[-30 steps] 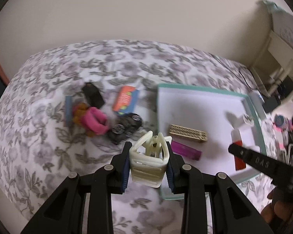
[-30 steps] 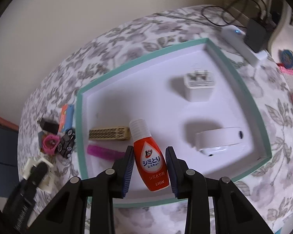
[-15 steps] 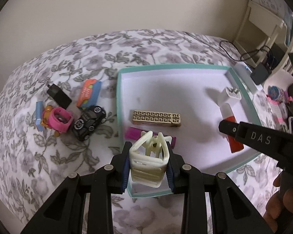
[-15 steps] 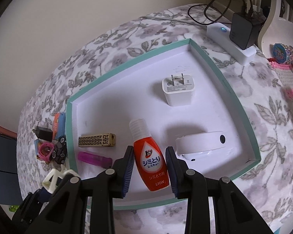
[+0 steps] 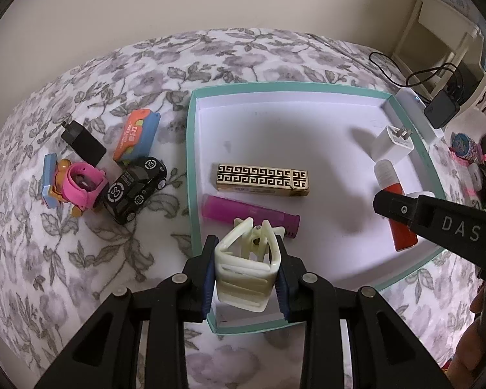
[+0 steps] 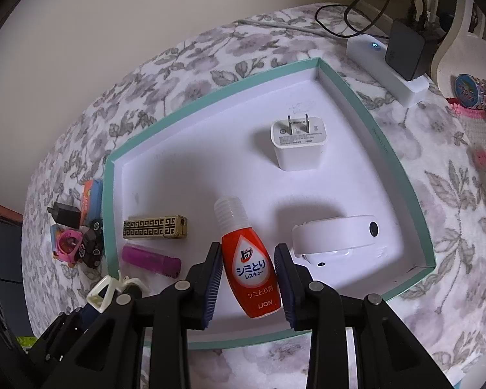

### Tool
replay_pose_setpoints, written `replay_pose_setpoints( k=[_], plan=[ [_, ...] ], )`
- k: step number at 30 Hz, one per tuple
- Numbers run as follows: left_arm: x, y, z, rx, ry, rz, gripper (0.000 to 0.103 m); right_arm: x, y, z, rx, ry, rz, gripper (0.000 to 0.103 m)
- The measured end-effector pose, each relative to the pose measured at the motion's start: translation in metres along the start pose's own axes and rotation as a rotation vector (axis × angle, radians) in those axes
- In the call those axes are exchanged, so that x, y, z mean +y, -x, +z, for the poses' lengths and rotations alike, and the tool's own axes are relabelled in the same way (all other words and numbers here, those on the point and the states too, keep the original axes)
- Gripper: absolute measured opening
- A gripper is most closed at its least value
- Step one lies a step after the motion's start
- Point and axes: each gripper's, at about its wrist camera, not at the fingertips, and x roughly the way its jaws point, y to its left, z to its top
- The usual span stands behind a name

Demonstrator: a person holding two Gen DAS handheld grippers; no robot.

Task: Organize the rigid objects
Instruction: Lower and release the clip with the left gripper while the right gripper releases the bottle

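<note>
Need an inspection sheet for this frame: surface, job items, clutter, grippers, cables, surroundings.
Surface: floral cloth under a teal-rimmed tray.
Job's things: in the tray lie a gold patterned case, a magenta tube, a white plug adapter and a white flat gadget. Outside it, to its left: black toy car, pink ring toy, orange-blue pack, black charger.
Clutter: trinkets by the right edge.
Grippers: left gripper shut on a cream hair claw; right gripper shut on a red bottle, both over the tray.
Cables: black cord to a black adapter on a white power strip.
Surroundings: plain wall, white furniture.
</note>
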Motion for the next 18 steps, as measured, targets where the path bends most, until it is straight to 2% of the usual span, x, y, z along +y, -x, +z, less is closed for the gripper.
replay_pose_setpoints(
  k=[2, 5, 15, 18],
  plan=[
    [-0.001, 0.0, 0.0, -0.003, -0.009, 0.003, 0.035, 0.0, -0.001, 0.0, 0.004, 0.001, 0.0, 0.035],
    [-0.002, 0.001, 0.001, -0.01, -0.017, 0.006, 0.044, 0.0, -0.001, 0.001, 0.003, 0.001, -0.003, 0.036],
    [0.008, 0.011, 0.005, -0.058, 0.022, 0.012, 0.046, -0.004, 0.004, 0.003, -0.032, -0.013, -0.024, 0.036],
    [0.014, 0.014, 0.007, -0.074, 0.046, 0.02, 0.054, -0.003, 0.011, 0.005, -0.063, -0.009, -0.032, 0.046]
  ],
)
